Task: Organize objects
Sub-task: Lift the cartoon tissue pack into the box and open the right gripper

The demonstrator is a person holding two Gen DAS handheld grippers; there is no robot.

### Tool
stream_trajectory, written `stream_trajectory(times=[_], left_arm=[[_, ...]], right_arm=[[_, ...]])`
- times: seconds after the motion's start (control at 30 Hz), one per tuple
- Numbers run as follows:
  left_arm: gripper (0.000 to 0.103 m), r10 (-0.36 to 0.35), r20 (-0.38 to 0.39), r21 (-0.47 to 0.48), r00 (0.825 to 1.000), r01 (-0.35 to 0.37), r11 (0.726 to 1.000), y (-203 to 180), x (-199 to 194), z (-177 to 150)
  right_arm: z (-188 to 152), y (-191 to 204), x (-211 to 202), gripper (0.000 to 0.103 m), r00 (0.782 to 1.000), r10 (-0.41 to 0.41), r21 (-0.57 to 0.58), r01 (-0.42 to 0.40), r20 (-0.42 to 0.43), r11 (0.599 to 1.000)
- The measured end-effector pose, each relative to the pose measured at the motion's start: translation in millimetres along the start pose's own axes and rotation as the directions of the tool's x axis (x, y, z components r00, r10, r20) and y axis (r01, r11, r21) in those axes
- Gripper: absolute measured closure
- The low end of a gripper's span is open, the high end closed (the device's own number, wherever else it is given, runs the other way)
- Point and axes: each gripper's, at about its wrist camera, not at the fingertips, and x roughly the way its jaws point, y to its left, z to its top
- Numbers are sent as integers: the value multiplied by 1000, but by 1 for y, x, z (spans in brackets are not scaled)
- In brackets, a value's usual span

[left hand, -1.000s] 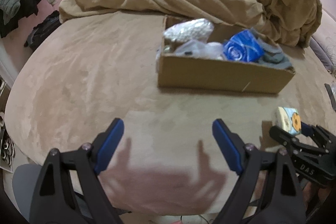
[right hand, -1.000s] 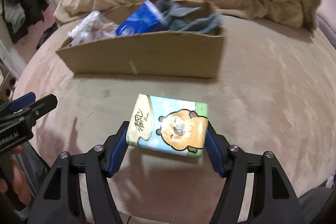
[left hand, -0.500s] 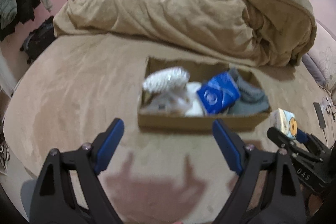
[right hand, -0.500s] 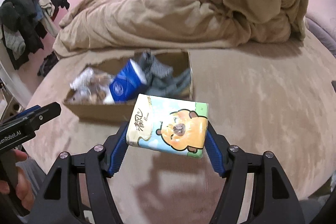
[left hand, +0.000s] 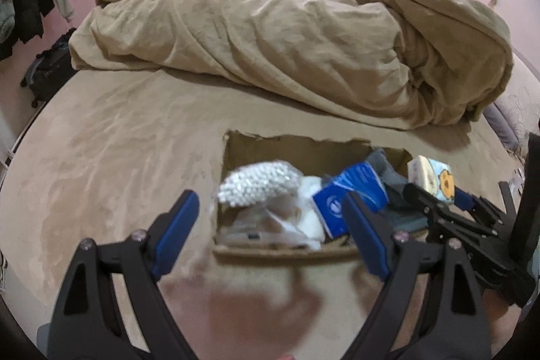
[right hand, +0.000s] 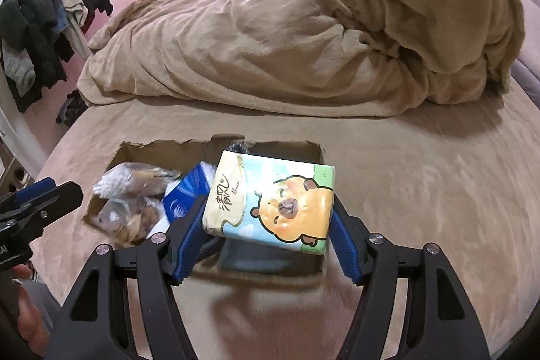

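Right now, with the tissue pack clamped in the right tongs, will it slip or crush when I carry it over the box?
The tissue pack looks soft: the right tongs pinch its ends, so expect slight squashing, not breakage. Its glossy plastic wrap may be slippery. It hangs tilted, so it could pivot. Probably light for its size.

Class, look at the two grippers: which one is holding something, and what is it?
The right gripper: a tissue pack with a cartoon bear sits clamped between its blue pads. The left gripper stands open, empty.

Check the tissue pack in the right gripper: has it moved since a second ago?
Yes. The tissue pack, clamped in the right gripper, has travelled from the bare bedspread in front of the cardboard box to hang over the box's right end.
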Motion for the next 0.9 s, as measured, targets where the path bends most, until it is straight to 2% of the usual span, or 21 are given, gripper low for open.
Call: stream_trajectory(times=[0.23, 0.43, 0.57, 0.7, 0.77, 0.8, 0.83, 0.9], left_arm=[[15, 15, -3, -16, 1000, -15, 1000, 18, 20, 15], [15, 30, -34, -48, 999, -32, 998, 36, 35, 7], [15, 40, -58, -34, 997, -42, 999, 37, 37, -3], [15, 46, -65, -48, 997, -49, 998, 41, 29, -9], [15, 37, -64, -58, 997, -40, 998, 42, 23, -12], [15, 34, -63, -60, 997, -38, 998, 42, 19, -14], [15, 31, -63, -60, 998, -35, 998, 42, 17, -16], [15, 20, -65, -55, 998, -24, 998, 41, 9, -20]], right_arm=[[12, 0, 36, 33, 999, 7, 17, -7, -47, 1000], [9, -1, 61, 33, 998, -4, 11, 5, -64, 1000], [5, 1, 59, 32, 999, -15, -10, 15, -49, 1000], [4, -3, 51, 32, 999, 15, 19, -14, -50, 1000], [3, -1, 43, 28, 999, 16, 11, -15, -40, 1000], [2, 1, 39, 20, 999, 10, 2, -10, -34, 1000], [1, 3, 34, 18, 1000, 7, -5, -7, -26, 1000], [-1, 4, 24, 18, 1000, -1, -14, 1, -12, 1000]])
